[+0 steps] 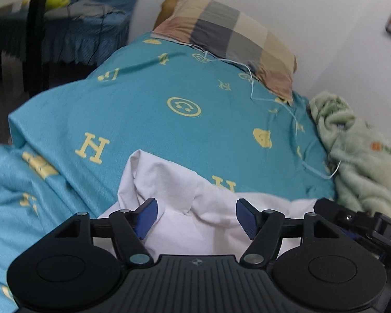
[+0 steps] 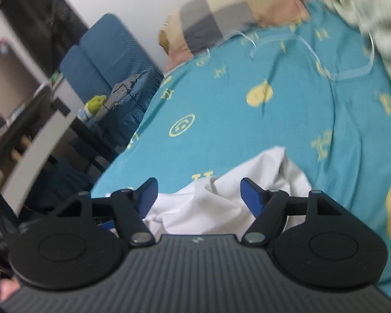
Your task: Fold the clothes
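A crumpled white garment (image 1: 185,198) lies on the teal bed sheet (image 1: 148,120) printed with yellow letters and smiley faces. My left gripper (image 1: 196,216) stands open just over the garment, its blue pads (image 1: 147,216) wide apart with cloth showing between them but not pinched. In the right wrist view the same white garment (image 2: 221,195) sits bunched at the near edge of the bed. My right gripper (image 2: 199,198) is open too, hovering above the cloth. The black body of the right gripper (image 1: 365,224) shows at the lower right of the left wrist view.
A checked pillow (image 1: 229,34) rests at the head of the bed against the white wall. A pale green fleece blanket (image 1: 357,151) is heaped along the right side. A thin light cord (image 1: 294,120) trails across the sheet. A blue covered sofa (image 2: 109,62) and a dark table (image 2: 39,135) stand left of the bed.
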A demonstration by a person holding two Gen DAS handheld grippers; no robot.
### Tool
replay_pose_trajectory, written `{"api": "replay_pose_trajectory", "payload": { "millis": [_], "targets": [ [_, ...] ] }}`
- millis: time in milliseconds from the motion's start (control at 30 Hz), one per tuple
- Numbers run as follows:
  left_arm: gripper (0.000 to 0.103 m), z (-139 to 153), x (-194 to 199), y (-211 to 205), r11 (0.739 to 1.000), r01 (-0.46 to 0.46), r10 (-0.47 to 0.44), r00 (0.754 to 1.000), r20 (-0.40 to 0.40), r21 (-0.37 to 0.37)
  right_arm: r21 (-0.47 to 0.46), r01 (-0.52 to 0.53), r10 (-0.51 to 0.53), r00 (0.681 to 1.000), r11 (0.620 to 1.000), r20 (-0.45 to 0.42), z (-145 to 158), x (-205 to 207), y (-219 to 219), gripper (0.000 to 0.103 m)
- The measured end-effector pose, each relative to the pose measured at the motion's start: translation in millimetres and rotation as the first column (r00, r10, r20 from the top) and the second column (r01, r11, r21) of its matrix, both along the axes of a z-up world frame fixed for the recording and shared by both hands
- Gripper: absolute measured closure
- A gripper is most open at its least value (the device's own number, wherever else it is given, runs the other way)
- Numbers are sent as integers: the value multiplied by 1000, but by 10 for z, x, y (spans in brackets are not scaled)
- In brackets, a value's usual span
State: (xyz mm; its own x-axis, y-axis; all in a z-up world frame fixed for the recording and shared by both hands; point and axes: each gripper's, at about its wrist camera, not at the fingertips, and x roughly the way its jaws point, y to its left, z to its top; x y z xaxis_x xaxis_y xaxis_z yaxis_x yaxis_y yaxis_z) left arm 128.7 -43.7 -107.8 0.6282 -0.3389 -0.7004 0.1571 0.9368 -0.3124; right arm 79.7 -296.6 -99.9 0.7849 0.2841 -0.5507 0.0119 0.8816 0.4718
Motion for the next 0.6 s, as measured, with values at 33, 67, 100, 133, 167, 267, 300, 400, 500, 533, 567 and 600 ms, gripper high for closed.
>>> {"api": "replay_pose_trajectory", "payload": {
  "millis": [33, 67, 100, 133, 167, 267, 300, 400, 500, 533, 567, 600],
  "targets": [
    [29, -27, 8, -27, 1000, 8, -8, 1000, 0, 20, -38, -5, 4, 1000, 999, -8, -30, 34, 12, 31],
    [29, -59, 19, -50, 999, 15, -15, 1000, -2, 39, -76, -8, 6, 1000, 997, -20, -68, 67, 25, 31],
    [29, -94, 31, -72, 998, 22, -22, 1000, -5, 58, -105, -7, 3, 999, 994, -41, -127, 110, 24, 31],
    [29, -130, 39, -86, 997, 28, -27, 1000, -9, 71, -130, -6, -2, 998, 991, -64, -192, 156, 18, 31],
    [29, -166, 47, -99, 996, 33, -32, 999, -13, 83, -146, -7, -5, 996, 989, -84, -261, 198, 10, 31],
    [27, -253, 67, -153, 992, 57, -56, 998, -15, 112, -187, -23, 0, 992, 982, -123, -423, 297, 24, 32],
    [26, -263, 61, -170, 991, 64, -63, 998, -11, 120, -200, -31, 4, 991, 979, -132, -466, 324, 37, 32],
    [26, -252, 20, -216, 986, 76, -78, 997, 3, 149, -232, -41, 10, 991, 972, -134, -467, 334, 83, 31],
    [26, -188, -52, -233, 984, 81, -86, 996, 25, 156, -235, -37, 6, 992, 971, -128, -407, 278, 91, 32],
    [26, -156, -81, -230, 984, 80, -86, 996, 33, 157, -233, -31, 2, 992, 972, -125, -375, 243, 86, 32],
    [25, -121, -117, -224, 984, 76, -85, 995, 45, 161, -230, -26, -2, 993, 973, -121, -342, 207, 80, 32],
    [25, -88, -151, -225, 983, 73, -84, 995, 58, 166, -227, -21, -6, 993, 974, -118, -310, 171, 74, 32]
  ]
}}
